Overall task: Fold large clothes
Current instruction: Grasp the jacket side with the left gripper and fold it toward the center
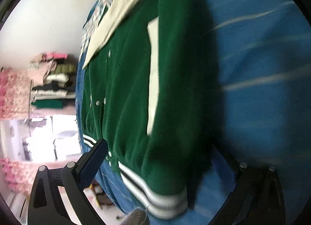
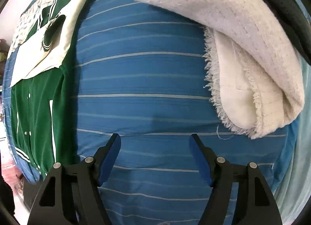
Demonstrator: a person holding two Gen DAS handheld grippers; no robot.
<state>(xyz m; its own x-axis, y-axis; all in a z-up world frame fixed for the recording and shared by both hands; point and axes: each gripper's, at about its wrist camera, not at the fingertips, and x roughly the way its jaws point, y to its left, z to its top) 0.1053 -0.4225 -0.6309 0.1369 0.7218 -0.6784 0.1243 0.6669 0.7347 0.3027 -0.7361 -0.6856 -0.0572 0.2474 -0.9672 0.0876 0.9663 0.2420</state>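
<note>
Left wrist view shows the green varsity jacket [image 1: 147, 92] lying on the blue striped bedsheet [image 1: 262, 69], cream hood [image 1: 124, 13] at the far end, ribbed striped hem [image 1: 155, 195] nearest the left gripper [image 1: 167, 166]. Its fingers stand wide apart, one blue pad [image 1: 93, 164] beside the snap-button front, the other finger mostly hidden behind the sleeve side; nothing is gripped. Frame is blurred.

Right wrist view: right gripper [image 2: 155, 159] hovers over bare sheet, fingers spread and empty, well apart from the jacket at far left.

Risks, as judged:
- A grasp at the hem may catch the sheet with the ribbing, dragging bedding into the fold.
- The jacket lies close to the bed's edge; a pull toward that side could slide it off.
- Thick fabric may slip from a shallow pinch.

Surroundings: a cream fringed woollen garment [image 2: 243, 59] lies heaped to the right, near enough to foul a wide fold. A patterned cloth [image 1: 97, 11] sits beyond the hood. Stacked folded clothes [image 1: 52, 81] stand off the bed.
</note>
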